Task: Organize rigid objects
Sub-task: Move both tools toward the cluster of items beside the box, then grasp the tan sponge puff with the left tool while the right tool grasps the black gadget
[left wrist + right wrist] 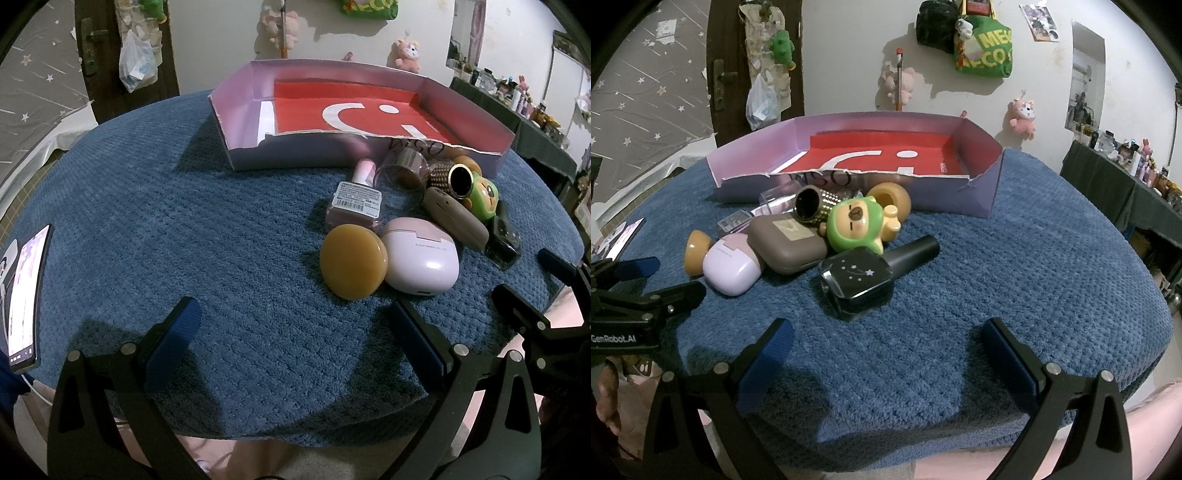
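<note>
A pile of small rigid objects lies on the blue cloth in front of an open lilac box with a red bottom. The pile holds a yellow disc, a pink-white earbud case, a pink bottle, a grey case, a green bear toy and a black nail polish bottle. My left gripper is open and empty, short of the disc. My right gripper is open and empty, just short of the black bottle.
A phone lies at the left edge of the blue cloth. A brass studded ring and a clear cup lie against the box's torn front wall. Cluttered shelves stand at the far right.
</note>
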`<action>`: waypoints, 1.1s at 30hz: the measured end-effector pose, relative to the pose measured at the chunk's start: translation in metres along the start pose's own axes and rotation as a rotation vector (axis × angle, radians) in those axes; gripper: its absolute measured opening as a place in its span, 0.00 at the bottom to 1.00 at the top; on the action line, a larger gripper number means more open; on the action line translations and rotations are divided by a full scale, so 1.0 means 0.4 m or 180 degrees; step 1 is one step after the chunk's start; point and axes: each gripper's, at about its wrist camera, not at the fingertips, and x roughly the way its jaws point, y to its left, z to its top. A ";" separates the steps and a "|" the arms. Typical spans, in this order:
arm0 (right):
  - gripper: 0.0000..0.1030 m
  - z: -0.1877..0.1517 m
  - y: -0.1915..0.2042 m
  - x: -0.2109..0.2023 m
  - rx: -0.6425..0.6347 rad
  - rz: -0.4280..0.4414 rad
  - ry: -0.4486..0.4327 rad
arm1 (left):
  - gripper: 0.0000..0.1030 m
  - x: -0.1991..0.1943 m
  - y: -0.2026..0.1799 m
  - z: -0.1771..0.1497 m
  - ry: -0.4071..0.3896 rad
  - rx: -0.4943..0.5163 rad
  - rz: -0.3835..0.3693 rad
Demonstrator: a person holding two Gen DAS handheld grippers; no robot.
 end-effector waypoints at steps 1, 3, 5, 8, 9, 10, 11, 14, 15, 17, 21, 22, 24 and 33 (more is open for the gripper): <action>1.00 0.001 0.003 -0.003 -0.0002 0.0002 0.0002 | 1.00 -0.001 0.009 0.011 0.0009 0.0010 -0.0005; 1.00 0.004 -0.001 -0.002 0.0004 0.0003 0.0006 | 1.00 0.002 0.004 0.023 0.0022 0.0025 -0.0016; 1.00 0.010 0.002 -0.008 0.0002 0.0006 0.0011 | 1.00 0.006 0.005 0.029 0.0028 0.0042 -0.0028; 1.00 0.012 -0.001 -0.007 -0.0001 0.0012 0.0012 | 1.00 0.008 -0.001 0.017 -0.0040 0.0057 -0.0054; 1.00 0.015 -0.004 0.000 0.0003 0.0010 0.0015 | 1.00 0.010 -0.002 0.019 -0.0050 0.0066 -0.0058; 1.00 0.017 -0.004 0.002 0.0006 0.0006 0.0015 | 1.00 0.011 -0.003 0.020 -0.0089 0.0067 -0.0069; 1.00 0.019 -0.005 0.004 0.0006 -0.0001 0.0013 | 1.00 0.013 -0.003 0.022 -0.0085 0.0072 -0.0072; 1.00 0.028 -0.011 0.013 0.0025 -0.0025 0.0017 | 1.00 0.017 -0.001 0.025 -0.0031 0.0088 -0.0067; 1.00 0.031 -0.013 0.015 0.0038 -0.0031 0.0015 | 1.00 0.019 0.000 0.025 -0.0040 0.0074 -0.0091; 1.00 0.038 -0.015 0.024 0.0039 -0.0067 0.0015 | 1.00 0.021 0.002 0.029 -0.0058 0.0089 -0.0079; 1.00 0.051 -0.011 0.040 0.0038 -0.0083 0.0005 | 1.00 0.029 0.007 0.038 -0.0073 0.0006 -0.0164; 1.00 0.053 -0.009 0.043 0.0029 -0.0094 0.0003 | 1.00 0.028 0.009 0.040 -0.0123 -0.0050 -0.0226; 1.00 0.065 -0.008 0.053 0.0004 -0.0117 -0.0004 | 1.00 0.031 0.010 0.043 -0.0123 -0.0081 -0.0257; 1.00 0.087 -0.049 0.079 0.0100 -0.0100 -0.0012 | 0.77 0.037 0.003 0.069 -0.0195 0.0017 -0.0157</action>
